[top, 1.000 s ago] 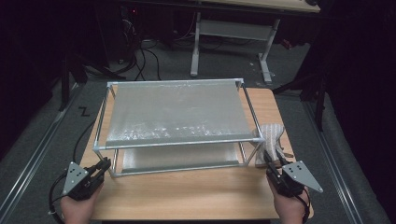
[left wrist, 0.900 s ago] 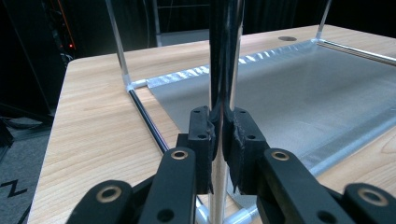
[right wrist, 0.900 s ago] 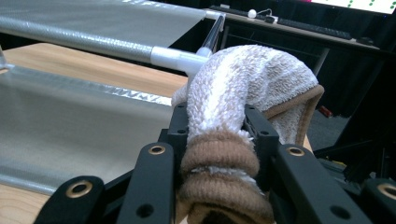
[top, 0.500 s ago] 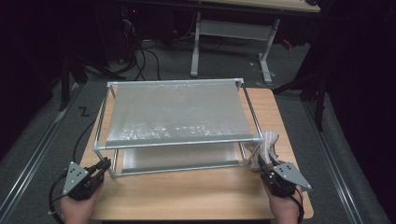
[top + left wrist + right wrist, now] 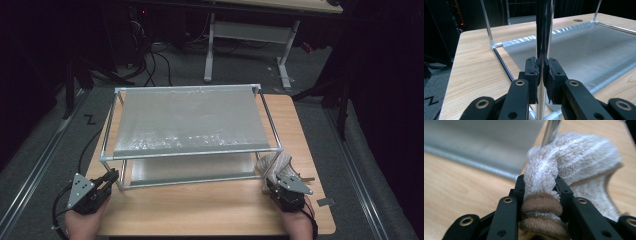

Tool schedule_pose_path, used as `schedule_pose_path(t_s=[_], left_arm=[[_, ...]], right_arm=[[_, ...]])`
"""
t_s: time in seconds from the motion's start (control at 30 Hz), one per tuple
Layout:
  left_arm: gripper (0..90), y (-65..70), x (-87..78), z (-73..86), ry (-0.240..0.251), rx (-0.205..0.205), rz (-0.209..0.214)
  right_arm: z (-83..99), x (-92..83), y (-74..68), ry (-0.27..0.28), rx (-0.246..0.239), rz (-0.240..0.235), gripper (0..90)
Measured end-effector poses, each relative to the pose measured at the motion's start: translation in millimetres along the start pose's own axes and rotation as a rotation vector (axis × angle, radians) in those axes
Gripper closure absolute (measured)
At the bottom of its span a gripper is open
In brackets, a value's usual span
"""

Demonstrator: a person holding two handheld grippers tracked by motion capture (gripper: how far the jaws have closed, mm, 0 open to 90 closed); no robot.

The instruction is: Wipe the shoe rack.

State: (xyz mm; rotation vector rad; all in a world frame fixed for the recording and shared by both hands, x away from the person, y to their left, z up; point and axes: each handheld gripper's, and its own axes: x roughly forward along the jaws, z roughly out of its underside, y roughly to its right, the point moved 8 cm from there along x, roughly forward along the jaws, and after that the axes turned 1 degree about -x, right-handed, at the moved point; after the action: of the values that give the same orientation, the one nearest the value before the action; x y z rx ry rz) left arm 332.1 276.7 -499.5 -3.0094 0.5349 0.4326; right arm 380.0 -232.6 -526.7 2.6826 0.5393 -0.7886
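Note:
A two-shelf metal rack [image 5: 190, 150] stands on the wooden table [image 5: 200, 205]. My left gripper [image 5: 111, 176] is shut on the rack's front-left upright post [image 5: 544, 30], and its pads [image 5: 532, 71] press the tube from both sides. My right gripper [image 5: 274, 186] is by the rack's front-right corner, shut on a fluffy beige and white striped sock [image 5: 275, 164]. In the right gripper view the sock [image 5: 574, 155] bulges out between the jaws of the right gripper [image 5: 541, 185], brown cuff nearest the camera, and it droops onto the table beside the front-right post [image 5: 551, 130].
The rack's lower shelf [image 5: 586, 50] is a bare grey sheet just above the tabletop. A small dark piece [image 5: 326, 202] lies at the table's right edge. Behind the table are cables [image 5: 150, 60] and a white desk frame [image 5: 250, 35] on the floor.
My right gripper has come down and a little left with the sock, which now lies lower by the rack's front-right corner. The left gripper has stayed on its post.

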Motion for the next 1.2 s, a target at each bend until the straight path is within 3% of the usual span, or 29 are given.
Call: schedule_pose_path(t_s=[0.37,0.7,0.87,1.0,1.2], left_arm=[[80.1,-0.2,0.3,-1.0,0.0,0.011,-0.009],[80.1,0.4,-0.9,0.4,-0.004,0.019,-0.013],[79.9,0.5,-5.1,2.1,-0.002,0.029,-0.019],[79.7,-0.4,-9.9,3.7,-0.003,0.042,-0.035],[79.6,-3.0,-15.6,5.4,-0.005,0.04,-0.052]], right_arm=[[2.3,-0.4,1.0,-0.011,-0.001,-0.007,69.2],[-2.5,-15.5,37.7,0.051,0.056,0.09,69.2],[-18.6,-14.2,50.8,0.118,0.076,0.129,69.1],[-34.1,-2.5,50.0,0.144,0.07,0.112,69.2],[-47.9,11.1,31.8,0.163,0.027,0.06,69.3]])
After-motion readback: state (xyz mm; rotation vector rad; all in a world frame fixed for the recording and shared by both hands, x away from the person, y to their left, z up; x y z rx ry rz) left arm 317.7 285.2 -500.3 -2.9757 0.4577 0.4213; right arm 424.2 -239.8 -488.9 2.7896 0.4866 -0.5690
